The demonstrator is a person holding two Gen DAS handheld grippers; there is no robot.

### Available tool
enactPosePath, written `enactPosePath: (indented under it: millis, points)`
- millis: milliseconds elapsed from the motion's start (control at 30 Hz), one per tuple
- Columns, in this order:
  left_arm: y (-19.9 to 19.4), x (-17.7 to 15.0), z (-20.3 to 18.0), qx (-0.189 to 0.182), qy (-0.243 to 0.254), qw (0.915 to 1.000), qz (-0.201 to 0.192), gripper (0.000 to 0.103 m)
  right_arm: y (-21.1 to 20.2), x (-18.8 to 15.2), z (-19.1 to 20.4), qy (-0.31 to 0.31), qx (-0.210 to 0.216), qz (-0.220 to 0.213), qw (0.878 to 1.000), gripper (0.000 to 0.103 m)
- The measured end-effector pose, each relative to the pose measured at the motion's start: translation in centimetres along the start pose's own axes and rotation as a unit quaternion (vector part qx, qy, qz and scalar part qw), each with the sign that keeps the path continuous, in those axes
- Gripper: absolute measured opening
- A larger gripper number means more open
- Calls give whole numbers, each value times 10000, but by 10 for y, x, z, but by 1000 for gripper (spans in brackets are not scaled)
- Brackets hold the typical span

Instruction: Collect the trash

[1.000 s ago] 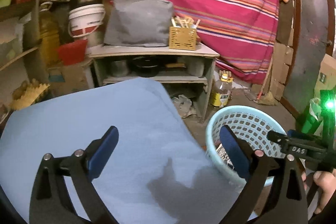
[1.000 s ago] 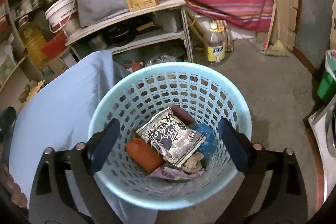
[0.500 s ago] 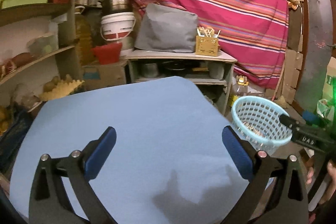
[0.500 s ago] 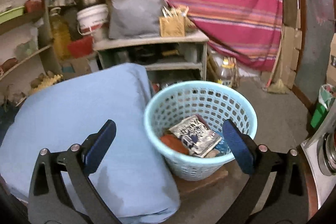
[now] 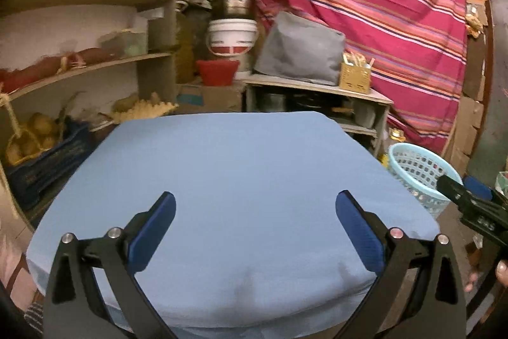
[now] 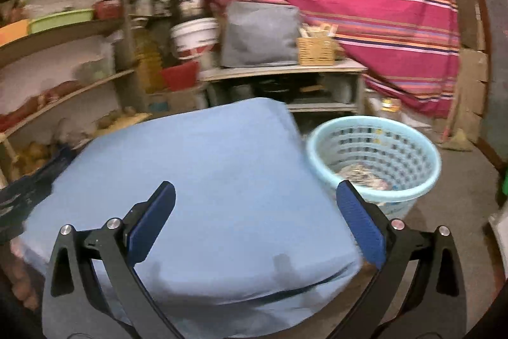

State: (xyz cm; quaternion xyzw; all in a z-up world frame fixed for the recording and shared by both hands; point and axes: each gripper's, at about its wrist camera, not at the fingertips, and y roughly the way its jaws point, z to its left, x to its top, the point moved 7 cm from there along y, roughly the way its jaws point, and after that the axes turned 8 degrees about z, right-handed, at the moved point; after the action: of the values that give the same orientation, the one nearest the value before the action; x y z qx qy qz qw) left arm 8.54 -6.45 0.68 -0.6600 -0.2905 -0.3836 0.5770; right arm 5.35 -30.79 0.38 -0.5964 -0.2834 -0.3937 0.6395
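A light-blue perforated basket (image 6: 376, 161) stands on the floor right of the blue-covered table (image 6: 203, 180); wrappers (image 6: 362, 175) lie inside it. In the left wrist view the basket (image 5: 416, 170) sits past the table's right edge. My left gripper (image 5: 254, 231) hangs open over the blue cloth (image 5: 241, 180), nothing between its blue pads. My right gripper (image 6: 255, 224) is open too, above the table's near right part, with the basket just beyond its right finger (image 6: 360, 221). The right gripper's black body (image 5: 473, 208) shows at the left view's right edge.
Wooden shelves (image 5: 79, 65) with containers and produce line the left wall. A low shelf unit (image 5: 317, 94) holds a grey bag (image 5: 298, 50) and a woven box (image 5: 354, 75). A striped red cloth (image 5: 381, 5) hangs behind. A bottle (image 6: 389, 107) stands on the floor.
Both grippers have pulled back and up from the basket toward the table. The right gripper, earlier directly over the basket's trash, now looks across the blue cloth. Both stay open.
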Motion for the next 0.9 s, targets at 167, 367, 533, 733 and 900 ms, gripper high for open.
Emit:
enactPosePath:
  millis: [167, 367, 533, 733, 900]
  points:
    - [-4, -18, 19, 131, -134, 9998, 76, 99, -2, -13, 31, -332, 36, -43, 9994, 99]
    - [-10, -33, 36, 122, -332, 9994, 19, 99, -1, -28, 58, -555, 150, -47, 9983, 99]
    - [-15, -33, 46, 273, -390, 9988, -63, 99, -2, -30, 72, -691, 86, -137, 9975, 99]
    - [-20, -37, 52, 450, -354, 9982, -175, 99, -1, -37, 77, -781, 76, -81, 9969, 99]
    - [-22, -39, 55, 598, -338, 9972, -293, 99, -2, -37, 80, -847, 17, -142, 9963, 99]
